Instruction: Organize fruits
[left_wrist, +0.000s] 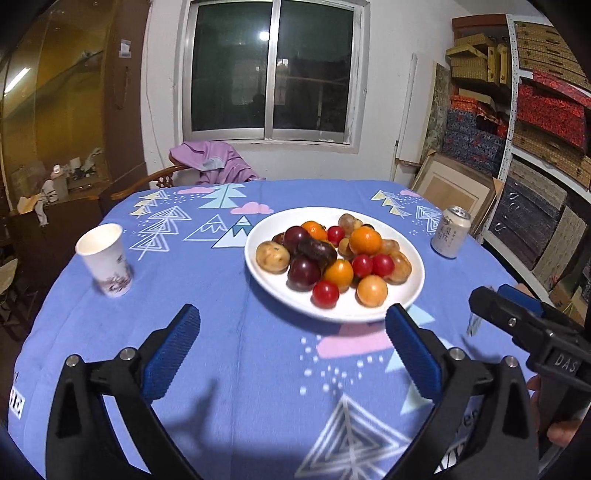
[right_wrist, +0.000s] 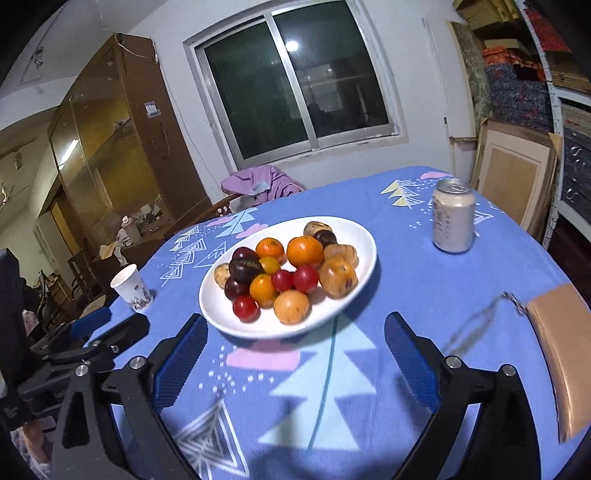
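A white plate (left_wrist: 258, 280) (right_wrist: 221, 314) sits mid-table on a blue patterned cloth, heaped with mixed fruits (left_wrist: 332, 258): oranges (right_wrist: 304, 251), red cherry tomatoes (right_wrist: 245, 308), dark plums (right_wrist: 236, 288) and brownish round fruits (right_wrist: 338, 282). My left gripper (left_wrist: 291, 312) is open just short of the plate's near rim, with nothing between its blue pads. My right gripper (right_wrist: 295, 319) is open too, at the near rim and empty. Each shows in the other's view: the right gripper (left_wrist: 493, 295) at the far right, the left gripper (right_wrist: 118, 321) at the far left.
A paper cup (left_wrist: 105, 258) (right_wrist: 131, 290) stands left of the plate. A drink can (left_wrist: 450, 236) (right_wrist: 453, 221) stands to its right. A tan pouch with a chain (right_wrist: 561, 354) lies at the right edge. Behind the table stands a chair with a purple garment (left_wrist: 218, 162); shelves (left_wrist: 546, 110) line the right wall.
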